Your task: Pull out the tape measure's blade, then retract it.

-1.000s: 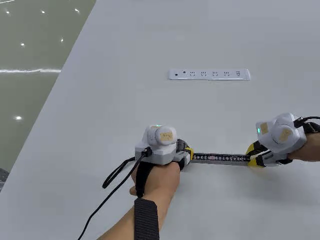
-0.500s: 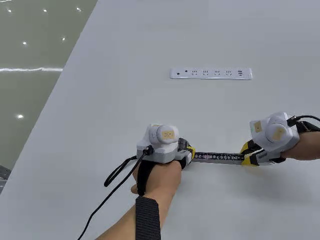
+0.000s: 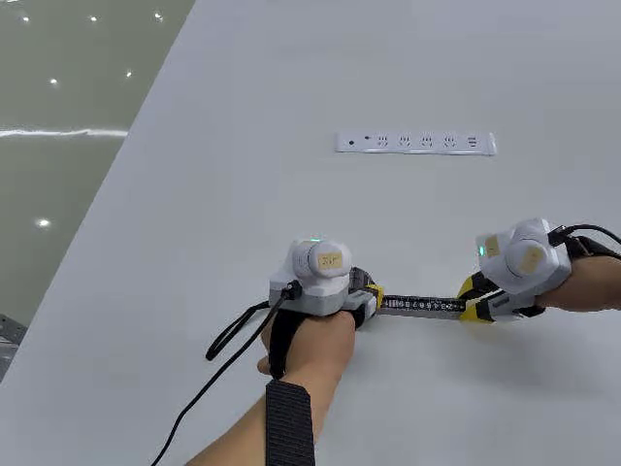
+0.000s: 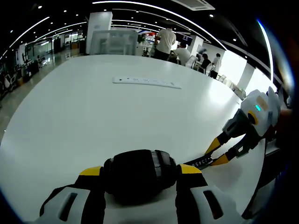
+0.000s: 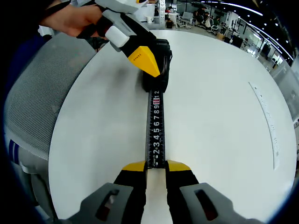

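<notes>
**Operator:** State the layout, largest item first.

**Technician:** The white surface [image 3: 291, 97] carries everything. A white power strip [image 3: 415, 143] lies at its far side, well apart from the work. Nearer the person, the left gripper [image 3: 363, 299] and the right gripper [image 3: 472, 297] face each other. The tape measure [image 5: 163, 58] lies on the surface between them.

**Operator:** State the jaw condition.

**Technician:** The left jaws stand apart by the width of the case [image 4: 139, 176] and clamp it, one jaw on each flank. The right jaws are almost fully closed and pinch the free end of the blade [image 5: 156, 126].

**Operator:** Which step is in hand?

**Technician:** The blade is out by a short length and runs straight between the grippers. By judgement, this is the extended stage. The views do not settle whether the draw is complete. Retraction is not yet done.

**Operator:** What does the next move call for?

**Technician:** Probably this:
- Hold the case fixed with the left gripper.
- Move the right gripper along the blade's own line.
- Keep the pinch firm, so that the spring cannot snatch the blade.
- Release only near the case mouth.

**Operator:** Describe the tape measure.

**Technician:** The case is black, rounded and compact. The blade is a narrow dark strip with white numerals. They rise toward the case, up to 12, with one figure marked red near that end.
</notes>
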Motion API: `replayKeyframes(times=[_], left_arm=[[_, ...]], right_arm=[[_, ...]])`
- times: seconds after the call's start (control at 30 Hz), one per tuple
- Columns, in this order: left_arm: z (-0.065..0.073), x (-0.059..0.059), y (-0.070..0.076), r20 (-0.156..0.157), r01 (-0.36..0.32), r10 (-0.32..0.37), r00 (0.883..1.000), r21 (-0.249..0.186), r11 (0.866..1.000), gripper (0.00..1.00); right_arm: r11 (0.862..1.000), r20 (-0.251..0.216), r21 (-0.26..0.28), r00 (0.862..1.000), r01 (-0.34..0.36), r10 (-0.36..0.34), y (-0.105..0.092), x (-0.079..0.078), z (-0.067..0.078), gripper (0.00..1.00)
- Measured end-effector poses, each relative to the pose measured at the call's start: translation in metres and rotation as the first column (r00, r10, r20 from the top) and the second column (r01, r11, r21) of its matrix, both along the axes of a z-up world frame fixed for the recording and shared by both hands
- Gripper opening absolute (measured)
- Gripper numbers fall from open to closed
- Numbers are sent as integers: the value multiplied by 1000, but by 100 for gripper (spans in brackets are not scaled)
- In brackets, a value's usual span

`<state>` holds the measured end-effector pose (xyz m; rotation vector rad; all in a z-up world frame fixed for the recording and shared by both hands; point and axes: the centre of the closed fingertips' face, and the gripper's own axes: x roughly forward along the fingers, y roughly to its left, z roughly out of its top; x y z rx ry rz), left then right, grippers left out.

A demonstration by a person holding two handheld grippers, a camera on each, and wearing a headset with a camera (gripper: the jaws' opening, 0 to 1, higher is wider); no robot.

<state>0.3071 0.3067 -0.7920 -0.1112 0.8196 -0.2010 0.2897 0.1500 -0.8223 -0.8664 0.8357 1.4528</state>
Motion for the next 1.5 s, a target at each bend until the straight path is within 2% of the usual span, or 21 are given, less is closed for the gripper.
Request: replayKeyframes(times=[0.6,1.5], left_arm=[[1,-1,0,0,8,-8,1000,-12,1000,57],[1,-1,0,0,11,-11,1000,-24,1000,57]], right_arm=[[1000,-8,19,1000,-8,8,21,-3,-5,11],[999,-19,41,1000,-6,7,53,-4,-4,11]])
